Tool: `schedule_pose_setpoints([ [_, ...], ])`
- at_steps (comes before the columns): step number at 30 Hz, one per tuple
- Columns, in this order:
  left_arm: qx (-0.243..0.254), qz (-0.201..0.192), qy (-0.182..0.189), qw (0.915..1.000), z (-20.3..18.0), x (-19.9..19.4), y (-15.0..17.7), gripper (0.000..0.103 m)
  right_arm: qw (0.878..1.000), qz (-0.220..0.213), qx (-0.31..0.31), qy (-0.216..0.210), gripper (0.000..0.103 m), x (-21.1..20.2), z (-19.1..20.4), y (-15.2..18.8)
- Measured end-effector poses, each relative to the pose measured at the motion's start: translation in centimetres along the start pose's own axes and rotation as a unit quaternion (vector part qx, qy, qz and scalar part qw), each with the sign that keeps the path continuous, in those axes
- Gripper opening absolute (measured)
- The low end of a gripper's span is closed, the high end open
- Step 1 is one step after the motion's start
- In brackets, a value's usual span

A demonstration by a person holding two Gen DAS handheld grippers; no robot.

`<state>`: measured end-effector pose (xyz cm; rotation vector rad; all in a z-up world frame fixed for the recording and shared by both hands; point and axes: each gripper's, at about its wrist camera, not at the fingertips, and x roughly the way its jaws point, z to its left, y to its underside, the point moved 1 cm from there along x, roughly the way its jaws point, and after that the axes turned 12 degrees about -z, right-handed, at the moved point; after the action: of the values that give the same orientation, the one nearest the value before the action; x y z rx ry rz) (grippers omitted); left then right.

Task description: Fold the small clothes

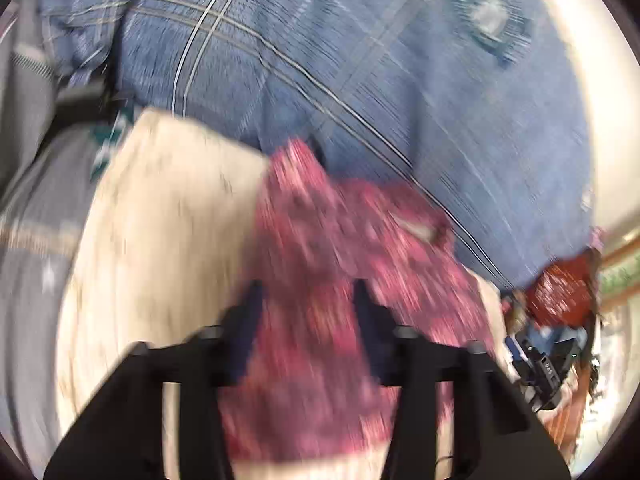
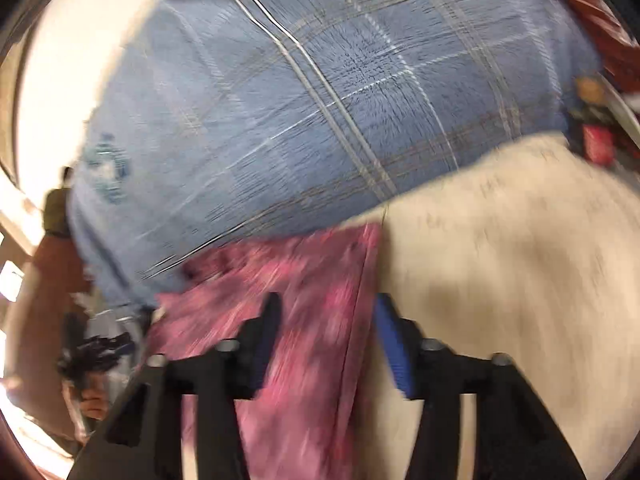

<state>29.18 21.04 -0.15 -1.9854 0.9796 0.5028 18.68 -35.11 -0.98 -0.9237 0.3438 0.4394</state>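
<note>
The left gripper (image 1: 308, 292) stands partly open, its fingers apart over the pink patterned garment (image 1: 332, 280) without pinching it. The right gripper (image 2: 326, 304) is likewise partly open over the same blurred garment's edge. The garment lies at lower centre on a cream cloth (image 2: 500, 240) beside a blue plaid bedcover (image 2: 320, 80).

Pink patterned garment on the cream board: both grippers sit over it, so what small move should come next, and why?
Probably lift both grippers clear. The left gripper and right gripper look open, with the pink garment lying loose on the cream board; then check the fold. Blur hides detail.
</note>
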Motion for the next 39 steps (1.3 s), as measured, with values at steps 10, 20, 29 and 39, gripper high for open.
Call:
schedule_pose_setpoints([
  [10,-0.104,0.048,0.069,0.9910,1.1,-2.2,11.0,0.054,0.995,0.035,0.091,0.005,0.058,-4.4,-1.9,9.2],
  [20,-0.179,0.007,0.049,0.9826,2.9,-1.6,8.7,0.005,0.985,-0.044,0.138,-0.092,0.007,-3.6,-0.9,5.9],
  [29,-0.181,0.037,0.018,0.9826,5.1,-1.7,11.6,0.006,0.995,0.029,0.092,-0.004,0.016,-2.4,-4.3,8.2],
  [39,-0.010,-0.028,-0.012,0.9995,2.3,-5.1,4.3,0.063,0.997,-0.025,0.072,0.002,0.054,-2.6,-2.9,0.0],
])
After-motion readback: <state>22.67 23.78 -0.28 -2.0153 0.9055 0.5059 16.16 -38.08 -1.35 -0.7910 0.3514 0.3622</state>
